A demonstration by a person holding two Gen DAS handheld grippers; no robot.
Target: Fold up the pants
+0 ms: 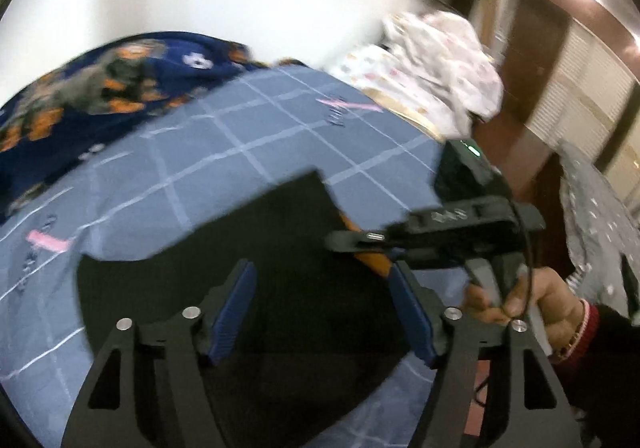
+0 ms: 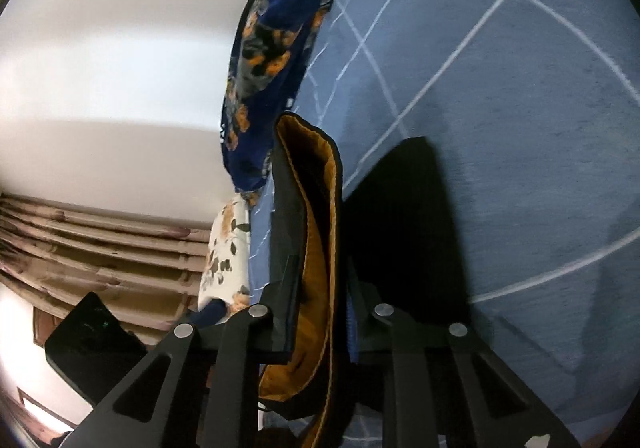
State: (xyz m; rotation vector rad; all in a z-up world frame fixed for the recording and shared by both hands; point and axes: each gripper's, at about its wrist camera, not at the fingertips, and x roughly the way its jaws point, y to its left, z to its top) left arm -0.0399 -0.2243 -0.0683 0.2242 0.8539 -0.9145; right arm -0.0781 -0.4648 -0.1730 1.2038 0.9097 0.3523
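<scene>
Black pants point(image 1: 280, 248) with an orange-brown lining lie on the blue checked bedsheet point(image 1: 240, 151). My left gripper point(image 1: 324, 280) is open just above the pants, its blue pads point(image 1: 236, 304) spread wide with nothing between them. My right gripper point(image 1: 340, 240) shows in the left wrist view at the pants' right edge, held by a hand. In the right wrist view my right gripper point(image 2: 316, 248) is shut on the pants' waistband point(image 2: 316, 199), whose orange lining faces the camera, lifted off the sheet point(image 2: 500, 127).
A dark blue floral blanket point(image 1: 100, 87) lies along the wall on the far side of the bed. A white patterned heap of cloth point(image 1: 432, 63) sits at the bed's far right corner. Wooden doors and floor lie to the right. A floral pillow point(image 2: 228, 248) and curtains lie left.
</scene>
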